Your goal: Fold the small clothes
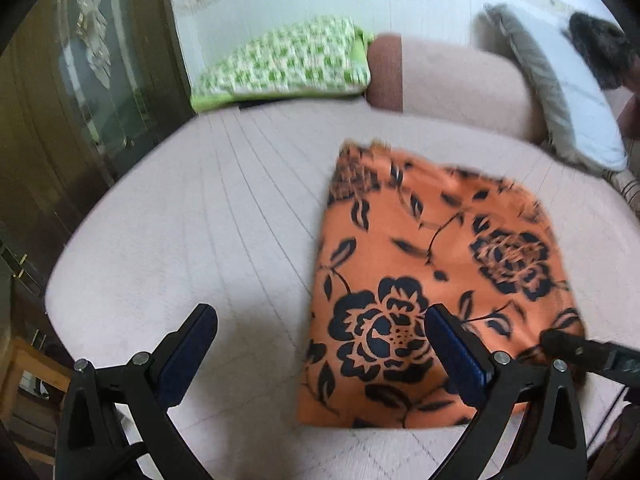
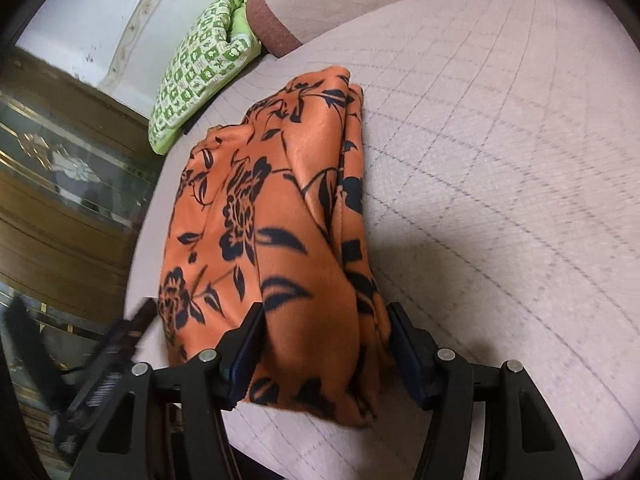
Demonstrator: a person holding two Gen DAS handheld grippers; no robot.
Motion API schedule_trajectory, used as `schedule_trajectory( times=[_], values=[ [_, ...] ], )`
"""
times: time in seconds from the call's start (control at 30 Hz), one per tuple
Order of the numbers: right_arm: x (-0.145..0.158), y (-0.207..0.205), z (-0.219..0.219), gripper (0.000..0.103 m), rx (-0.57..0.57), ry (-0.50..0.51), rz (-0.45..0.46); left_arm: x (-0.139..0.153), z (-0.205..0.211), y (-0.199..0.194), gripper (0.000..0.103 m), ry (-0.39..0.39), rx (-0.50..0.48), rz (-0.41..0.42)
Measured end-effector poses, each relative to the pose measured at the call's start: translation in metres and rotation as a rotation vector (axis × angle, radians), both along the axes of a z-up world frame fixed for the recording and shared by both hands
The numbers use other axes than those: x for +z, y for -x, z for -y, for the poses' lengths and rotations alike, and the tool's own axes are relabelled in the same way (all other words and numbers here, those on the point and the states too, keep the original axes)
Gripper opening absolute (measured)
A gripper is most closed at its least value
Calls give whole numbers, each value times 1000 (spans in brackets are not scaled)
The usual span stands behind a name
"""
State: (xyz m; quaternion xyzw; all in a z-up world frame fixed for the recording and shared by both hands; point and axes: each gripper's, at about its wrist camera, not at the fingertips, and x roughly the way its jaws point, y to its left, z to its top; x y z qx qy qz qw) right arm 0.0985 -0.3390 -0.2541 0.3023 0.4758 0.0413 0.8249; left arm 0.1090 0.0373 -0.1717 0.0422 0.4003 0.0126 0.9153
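Folded orange garment (image 2: 280, 240) between right gripper (image 2: 324, 344) pads, seemingly gripped.
Left gripper (image 1: 320, 352) open, empty; next, I judge: release or shift bundle.

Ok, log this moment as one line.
orange floral cloth folded on cushion | left tool: open, empty | right tool: straddles cloth, grip unclear

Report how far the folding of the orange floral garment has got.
Done: the orange floral garment lies folded in a compact stack on the pink quilted cushion. In hand: the right gripper straddles its near end; contact unclear. The left gripper is open and empty. Left: withdrawing the right gripper, if nothing else.
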Motion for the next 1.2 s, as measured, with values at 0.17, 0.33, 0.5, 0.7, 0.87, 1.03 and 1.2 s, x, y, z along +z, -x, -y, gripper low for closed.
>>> schedule_trajectory(
  times=[0.17, 0.33, 0.5, 0.7, 0.87, 1.03, 1.2],
  values=[
    [34, 26, -8, 64, -5, 88, 119, 51, -16, 27, 103, 30, 36, 98],
    [71, 53, -15, 64, -2, 122, 244, 90, -24, 46, 103, 52, 54, 165],
    [107, 75, -31, 64, 23, 187, 333, 116, -23, 55, 103, 44, 46, 207],
    [143, 98, -51, 64, 41, 282, 433, 138, -21, 69, 103, 33, 33, 248],
    [166, 114, -64, 64, 57, 340, 518, 157, -19, 80, 103, 1, 40, 281],
    [175, 120, -68, 64, 61, 360, 550, 167, -14, 88, 103, -79, 104, 295],
    [176, 120, -71, 64, 75, 374, 565, 177, -3, 104, 103, -150, 76, 373]
  ],
)
